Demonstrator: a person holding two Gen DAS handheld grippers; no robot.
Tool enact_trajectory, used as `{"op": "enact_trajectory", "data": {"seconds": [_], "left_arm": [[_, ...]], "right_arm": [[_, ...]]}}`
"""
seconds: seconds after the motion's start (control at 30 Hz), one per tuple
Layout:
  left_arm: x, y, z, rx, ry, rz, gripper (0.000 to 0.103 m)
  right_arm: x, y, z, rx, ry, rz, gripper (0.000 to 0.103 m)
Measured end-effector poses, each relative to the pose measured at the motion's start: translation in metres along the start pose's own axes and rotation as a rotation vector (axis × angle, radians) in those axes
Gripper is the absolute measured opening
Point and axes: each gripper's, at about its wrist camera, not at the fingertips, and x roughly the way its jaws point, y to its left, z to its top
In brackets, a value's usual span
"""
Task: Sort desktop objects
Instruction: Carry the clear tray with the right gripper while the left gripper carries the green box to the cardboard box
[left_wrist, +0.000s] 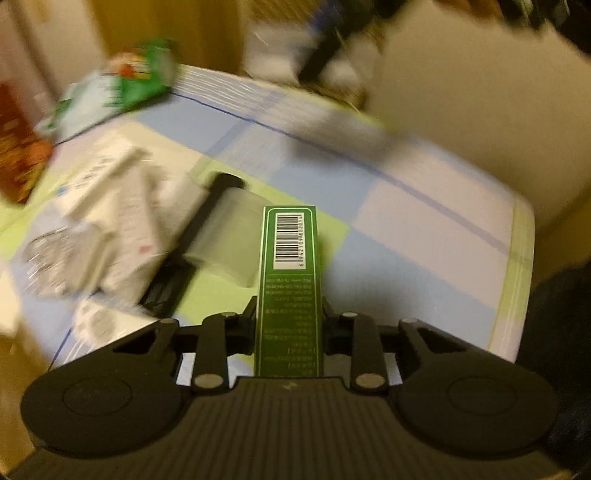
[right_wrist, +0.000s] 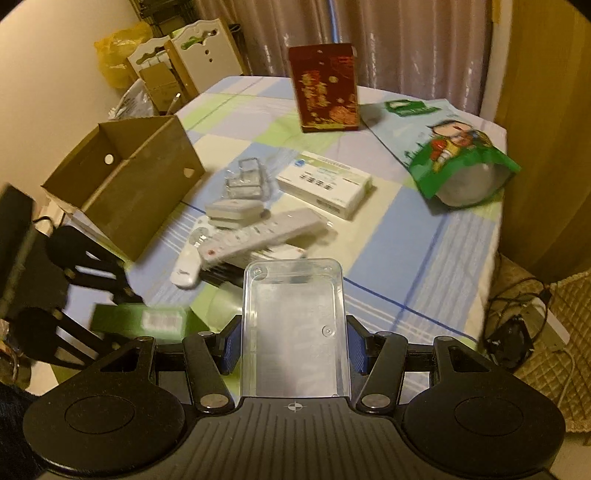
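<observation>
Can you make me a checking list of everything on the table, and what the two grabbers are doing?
Surface: round table with checked blue, green and cream cloth.
Job's things: slim green barcoded carton; clear plastic rectangular tray; open brown cardboard box.
Clutter: white remote control, white medicine box, tall red patterned box, green cartoon snack bag.
Grippers: left hand-held gripper shut on the carton; right hand-held gripper shut on the tray.
Cables: dark cords on the floor.
Surroundings: curtain, white chair backs.
</observation>
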Motion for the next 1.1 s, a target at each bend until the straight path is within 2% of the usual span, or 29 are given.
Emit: {"op": "enact_trajectory", "data": {"seconds": [0.1, 0.23, 0.53, 0.73, 0.8, 0.97, 1.1], "left_arm": [[-0.037, 0.018, -0.011, -0.106, -0.060, 0.045, 0.026], [-0.086, 0.045, -0.032, -0.194, -0.115, 0.140, 0.026], [-0.201, 0.133, -0.093, -0.417, -0.207, 0.373, 0.026], [-0.227, 0.207, -0.141, -0.557, -0.160, 0.471, 0.026], [-0.231, 0.231, -0.155, -0.605, -0.140, 0.495, 0.026], [-0.206, 0.278, -0.182, -0.707, -0.066, 0.485, 0.026], [-0.189, 0.303, -0.201, -0.765, -0.023, 0.463, 0.026]], "right_arm": [[0.006, 0.015, 0.009, 0.002, -0.007, 0.022, 0.055], [0.015, 0.035, 0.022, 0.004, -0.017, 0.050, 0.055], [0.039, 0.138, 0.102, 0.019, -0.145, 0.177, 0.055], [0.093, 0.206, 0.157, 0.077, -0.179, 0.226, 0.055], [0.116, 0.226, 0.173, 0.084, -0.168, 0.212, 0.055], [0.183, 0.254, 0.197, 0.133, -0.071, 0.125, 0.055], [0.229, 0.264, 0.202, 0.174, 0.004, 0.032, 0.055]]}}
